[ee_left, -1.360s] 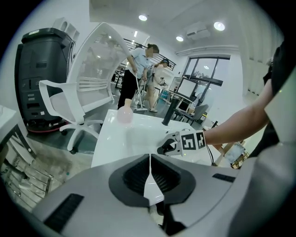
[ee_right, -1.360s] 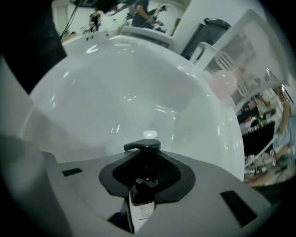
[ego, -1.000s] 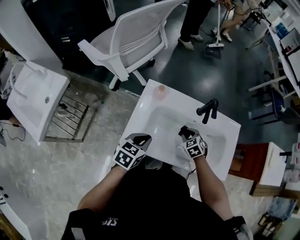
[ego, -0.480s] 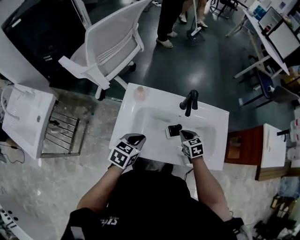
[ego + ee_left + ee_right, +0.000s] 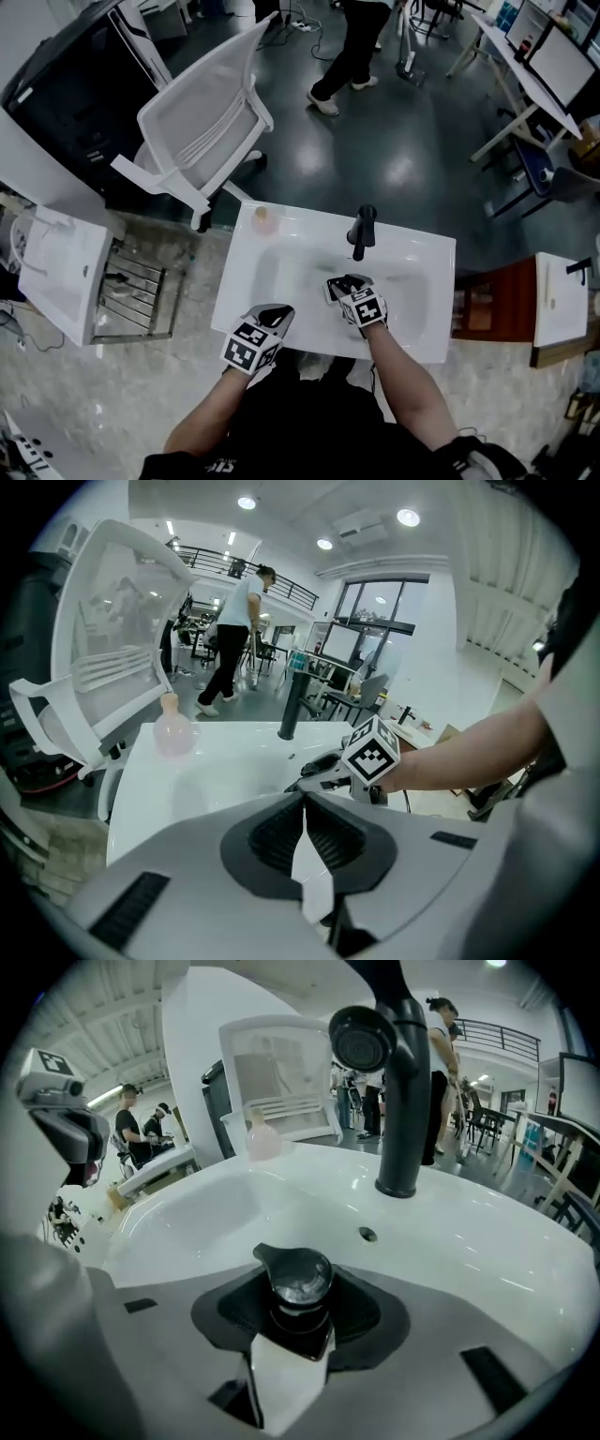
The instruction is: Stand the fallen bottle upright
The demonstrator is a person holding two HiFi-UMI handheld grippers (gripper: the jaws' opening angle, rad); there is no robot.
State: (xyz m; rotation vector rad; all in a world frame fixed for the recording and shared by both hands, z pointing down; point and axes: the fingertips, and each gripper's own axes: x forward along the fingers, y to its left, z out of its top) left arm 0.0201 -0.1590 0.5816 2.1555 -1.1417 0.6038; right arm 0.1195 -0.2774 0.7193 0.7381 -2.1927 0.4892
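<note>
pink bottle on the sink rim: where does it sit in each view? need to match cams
Head view: pink bottle on the far left corner of the sink, left of the faucet.
Left gripper view: pink bottle left of centre, on the sink's far rim.
Right gripper view: pink bottle upper middle-left, on the far rim.
Shared landmark: black faucet, visible in all three.

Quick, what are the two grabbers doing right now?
Left gripper: closed, empty.
Right gripper: jaws just opened, bottle between them, not gripped.
</note>
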